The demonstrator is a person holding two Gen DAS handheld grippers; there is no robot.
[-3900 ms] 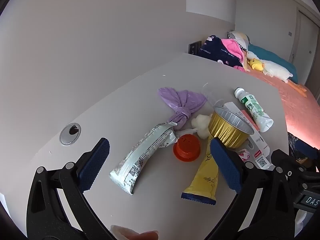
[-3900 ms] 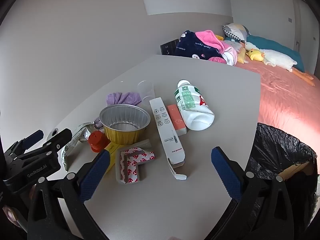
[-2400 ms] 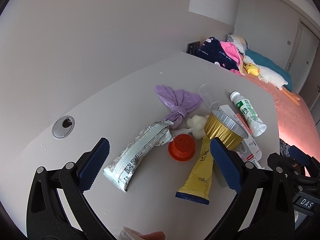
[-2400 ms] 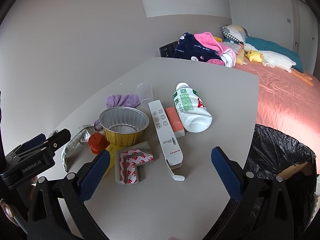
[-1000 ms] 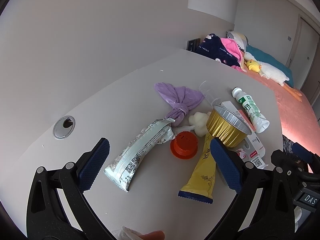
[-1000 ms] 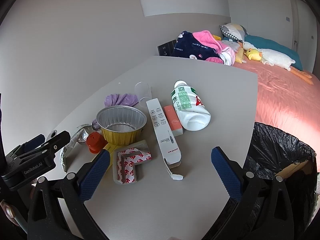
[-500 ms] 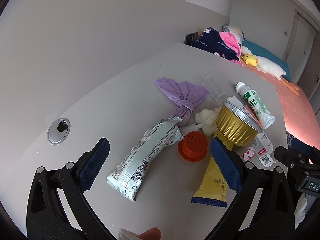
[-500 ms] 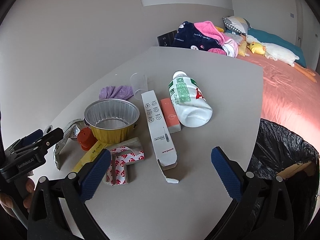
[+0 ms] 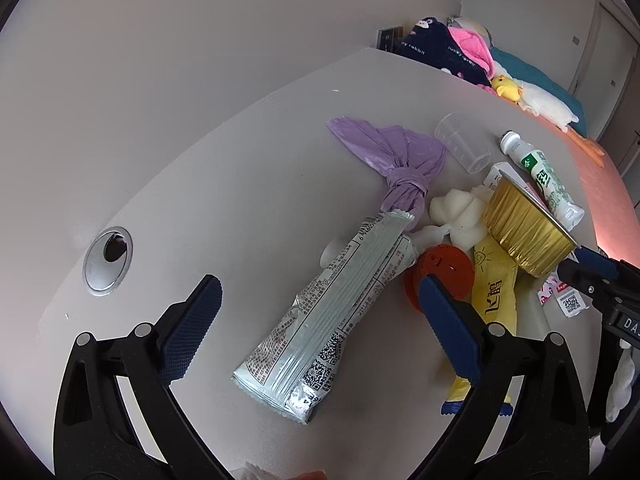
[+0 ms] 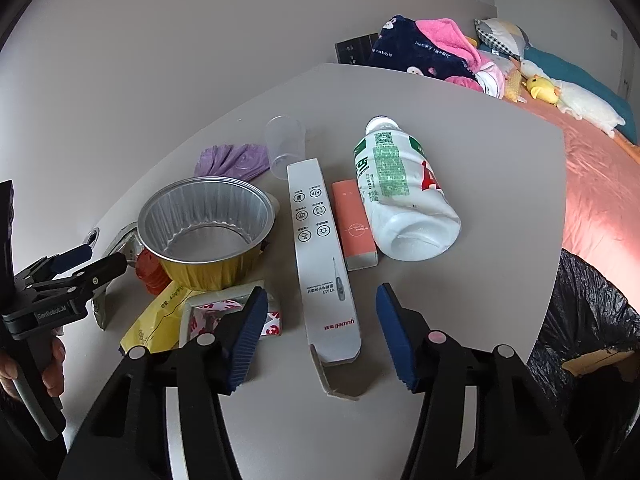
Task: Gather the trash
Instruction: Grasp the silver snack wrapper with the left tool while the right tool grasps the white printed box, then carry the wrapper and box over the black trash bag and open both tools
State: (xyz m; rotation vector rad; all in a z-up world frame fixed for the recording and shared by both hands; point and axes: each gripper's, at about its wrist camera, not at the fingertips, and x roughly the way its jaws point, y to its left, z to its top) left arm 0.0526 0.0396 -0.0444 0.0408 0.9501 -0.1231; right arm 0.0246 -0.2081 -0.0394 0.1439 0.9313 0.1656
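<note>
Both grippers' fingers apart over cluttered grey table (image 10: 500,152); bed (image 10: 592,184) beyond.

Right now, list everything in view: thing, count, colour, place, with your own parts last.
table: 1, pale grey, under all the litter
foil cup: 1, gold outside and silver inside, upright
snack wrapper: 1, silver-white, lying flat
plastic bag: 1, purple, knotted
clear cup: 1, on its side
bottle: 1, white with green label, lying down
thermometer box: 1, white, open end near
small box: 1, orange, beside the bottle
lid: 1, red-orange
yellow sachet: 1, beneath the foil cup
bin bag: 1, black, beyond the table edge
left gripper: open
right gripper: open
</note>
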